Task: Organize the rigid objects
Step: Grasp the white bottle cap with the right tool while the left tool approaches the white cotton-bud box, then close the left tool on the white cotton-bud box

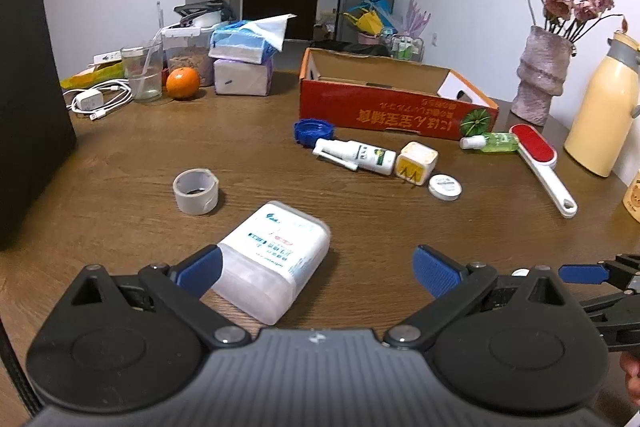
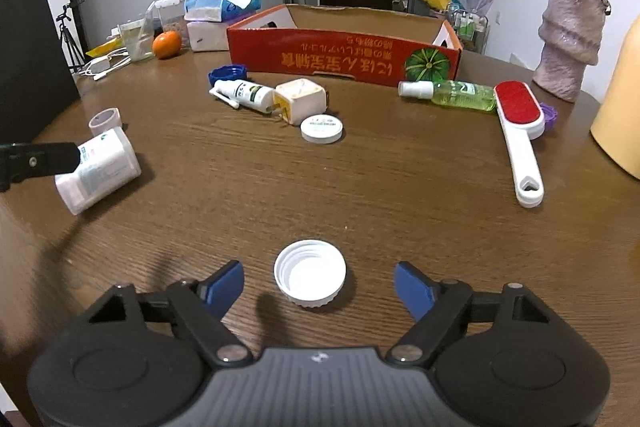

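A white plastic container (image 1: 276, 259) lies on its side on the brown table (image 1: 120, 155), between the spread jaws of my left gripper (image 1: 318, 269). The left pad sits against its side and the right pad stands well clear, so this gripper is open. In the right wrist view one of the left gripper's fingers (image 2: 48, 157) crosses in front of that container (image 2: 100, 171). My right gripper (image 2: 320, 281) is open around an upturned white screw cap (image 2: 310, 273), with a gap on both sides. The red cardboard box (image 1: 396, 107) stands open at the back.
In front of the box lie a blue cap (image 1: 314, 131), a white spray bottle (image 1: 360, 155), a cream cube (image 1: 416, 163), a round white tin (image 1: 445, 187), a green bottle (image 1: 492, 142) and a red lint brush (image 1: 540, 163). A tape roll (image 1: 196, 191) stands left, a vase (image 1: 540, 75) and a yellow flask (image 1: 600, 115) right.
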`<move>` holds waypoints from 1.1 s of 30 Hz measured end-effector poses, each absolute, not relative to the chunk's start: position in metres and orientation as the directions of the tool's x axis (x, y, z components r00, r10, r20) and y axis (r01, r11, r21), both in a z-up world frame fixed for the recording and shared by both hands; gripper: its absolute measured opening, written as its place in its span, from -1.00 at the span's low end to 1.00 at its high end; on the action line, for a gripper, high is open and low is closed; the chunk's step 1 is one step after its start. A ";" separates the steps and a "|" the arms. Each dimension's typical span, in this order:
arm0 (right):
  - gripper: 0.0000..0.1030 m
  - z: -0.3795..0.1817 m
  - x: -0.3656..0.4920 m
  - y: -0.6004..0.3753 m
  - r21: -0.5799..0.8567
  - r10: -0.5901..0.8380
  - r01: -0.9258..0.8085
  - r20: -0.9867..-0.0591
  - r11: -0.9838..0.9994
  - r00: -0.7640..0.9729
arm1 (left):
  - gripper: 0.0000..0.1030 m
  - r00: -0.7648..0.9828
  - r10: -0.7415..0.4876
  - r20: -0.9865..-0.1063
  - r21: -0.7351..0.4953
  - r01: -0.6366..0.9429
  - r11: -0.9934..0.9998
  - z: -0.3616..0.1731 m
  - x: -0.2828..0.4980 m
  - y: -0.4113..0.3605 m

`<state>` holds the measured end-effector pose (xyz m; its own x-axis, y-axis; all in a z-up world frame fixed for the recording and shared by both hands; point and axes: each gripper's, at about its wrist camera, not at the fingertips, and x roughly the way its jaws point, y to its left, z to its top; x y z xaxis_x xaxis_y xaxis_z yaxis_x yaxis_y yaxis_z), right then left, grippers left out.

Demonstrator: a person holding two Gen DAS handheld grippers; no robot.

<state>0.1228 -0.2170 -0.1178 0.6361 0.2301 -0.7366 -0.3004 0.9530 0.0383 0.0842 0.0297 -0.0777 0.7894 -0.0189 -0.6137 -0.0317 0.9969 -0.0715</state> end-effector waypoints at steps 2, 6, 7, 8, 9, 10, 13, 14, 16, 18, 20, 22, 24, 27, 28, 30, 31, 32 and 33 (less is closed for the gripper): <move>0.40 -0.122 0.124 -0.216 0.046 0.240 -0.310 -0.741 0.950 0.628 | 1.00 0.788 -0.011 -0.615 -0.071 -0.041 0.997 -0.080 0.086 0.033; 0.28 -0.129 0.126 -0.216 0.049 0.240 -0.308 -0.747 0.950 0.620 | 1.00 0.789 0.008 -0.614 -0.072 -0.066 0.995 -0.083 0.089 0.040; 0.26 -0.129 0.126 -0.216 0.042 0.234 -0.304 -0.742 0.952 0.629 | 1.00 0.790 0.011 -0.613 -0.071 -0.069 0.995 -0.083 0.089 0.041; 0.26 -0.130 0.126 -0.216 0.038 0.230 -0.302 -0.740 0.952 0.632 | 1.00 0.791 0.014 -0.612 -0.070 -0.071 0.995 -0.084 0.090 0.042; 0.26 -0.130 0.126 -0.217 0.038 0.231 -0.302 -0.739 0.953 0.633 | 1.00 0.792 0.017 -0.611 -0.067 -0.073 0.995 -0.084 0.090 0.043; 0.26 -0.130 0.126 -0.217 0.036 0.231 -0.305 -0.737 0.952 0.635 | 1.00 0.792 0.021 -0.611 -0.065 -0.076 0.995 -0.084 0.091 0.044; 0.14 -0.131 0.124 -0.216 0.028 0.242 -0.325 -0.730 0.945 0.639 | 1.00 0.786 0.028 -0.617 -0.060 -0.083 0.995 -0.087 0.093 0.046; -0.01 -0.130 0.124 -0.216 0.028 0.248 -0.333 -0.727 0.943 0.640 | 1.00 0.785 0.029 -0.619 -0.059 -0.083 0.995 -0.088 0.094 0.046; -0.24 -0.129 0.122 -0.216 0.032 0.263 -0.348 -0.720 0.937 0.643 | 1.00 0.782 0.033 -0.623 -0.054 -0.085 0.995 -0.089 0.096 0.047; -0.24 -0.128 0.122 -0.216 0.041 0.272 -0.351 -0.718 0.935 0.640 | 1.00 0.781 0.035 -0.624 -0.047 -0.082 0.995 -0.090 0.097 0.048; -0.24 -0.124 0.122 -0.220 0.064 0.287 -0.344 -0.700 0.937 0.654 | 1.00 0.779 0.040 -0.625 -0.039 -0.082 0.996 -0.091 0.099 0.049; -0.24 -0.118 0.123 -0.224 0.066 0.282 -0.327 -0.678 0.943 0.679 | 1.00 0.774 0.037 -0.632 -0.031 -0.073 0.997 -0.093 0.103 0.050; -0.24 -0.115 0.125 -0.228 0.065 0.272 -0.309 -0.664 0.949 0.696 | 1.00 0.766 0.039 -0.642 -0.019 -0.067 0.998 -0.095 0.107 0.051; -0.24 -0.113 0.128 -0.234 0.064 0.258 -0.288 -0.656 0.955 0.709 | 1.00 0.757 0.035 -0.652 -0.012 -0.056 0.998 -0.100 0.114 0.053; -0.24 -0.113 0.130 -0.235 0.064 0.253 -0.282 -0.655 0.957 0.712 | 1.00 0.755 0.034 -0.655 -0.008 -0.053 0.999 -0.102 0.117 0.054; -0.24 -0.113 0.132 -0.239 0.065 0.246 -0.270 -0.651 0.961 0.718 | 1.00 0.750 0.029 -0.661 -0.005 -0.043 0.999 -0.105 0.122 0.055; -0.24 -0.113 0.133 -0.240 0.065 0.243 -0.266 -0.649 0.962 0.720 | 1.00 0.749 0.027 -0.662 -0.003 -0.038 0.999 -0.106 0.124 0.056; -0.24 -0.112 0.134 -0.242 0.065 0.241 -0.263 -0.648 0.963 0.723 | 1.00 0.748 0.025 -0.664 0.001 -0.033 0.999 -0.108 0.127 0.056; -0.24 -0.112 0.134 -0.243 0.065 0.240 -0.261 -0.645 0.963 0.725 | 1.00 0.746 0.025 -0.666 0.008 -0.026 1.000 -0.109 0.130 0.056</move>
<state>0.1342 -0.2426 -0.1119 0.7252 0.2397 -0.6455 -0.2606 0.9633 0.0649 0.1295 0.0558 -0.1093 0.7458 0.0249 -0.6657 -0.0265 0.9996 0.0077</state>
